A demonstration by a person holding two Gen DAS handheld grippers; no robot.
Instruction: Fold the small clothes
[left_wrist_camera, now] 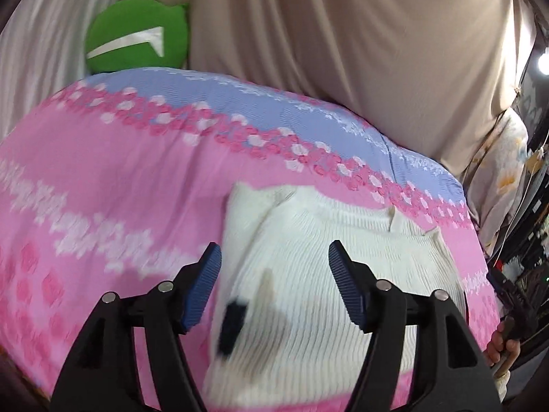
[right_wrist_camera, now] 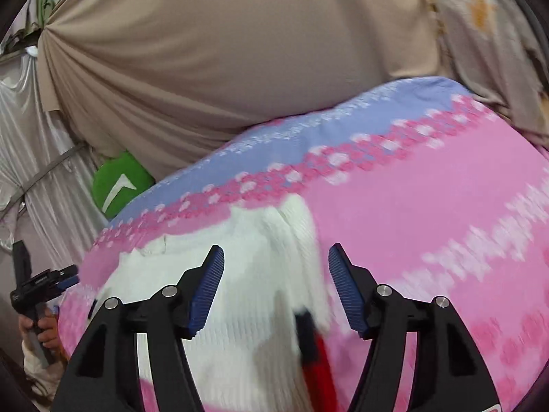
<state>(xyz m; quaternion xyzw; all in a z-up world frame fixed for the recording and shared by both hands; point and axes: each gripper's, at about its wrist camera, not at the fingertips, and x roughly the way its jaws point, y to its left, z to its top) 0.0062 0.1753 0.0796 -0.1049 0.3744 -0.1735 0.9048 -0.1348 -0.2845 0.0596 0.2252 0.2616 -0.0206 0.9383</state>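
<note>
A cream-white ribbed knit garment (left_wrist_camera: 308, 274) is lying flat on a pink and lavender patterned bedspread (left_wrist_camera: 103, 178), its long axis running away from both cameras, with the neck opening and small tab at the far end pointing toward the lavender band. In the right wrist view the same garment (right_wrist_camera: 240, 292) is sitting left of centre, with a red and black patch (right_wrist_camera: 315, 353) showing on its near right part; in the left wrist view a dark patch appears blurred on the knit.

The left gripper (left_wrist_camera: 274, 288) is hovering over the garment with its blue ribbed pads spread wide, holding nothing. The right gripper (right_wrist_camera: 276, 288) is likewise gaping wide, poised over the garment's right edge and gripping nothing.

Bare pink bedspread is stretching out broadly on either side of the garment and beyond it to the lavender strip.

A beige draped cloth (left_wrist_camera: 343, 51) is hanging behind the bed, with a green round cushion bearing a white mark (left_wrist_camera: 137, 34) wedged at the far corner beside pale satin curtains (right_wrist_camera: 41, 154).
</note>
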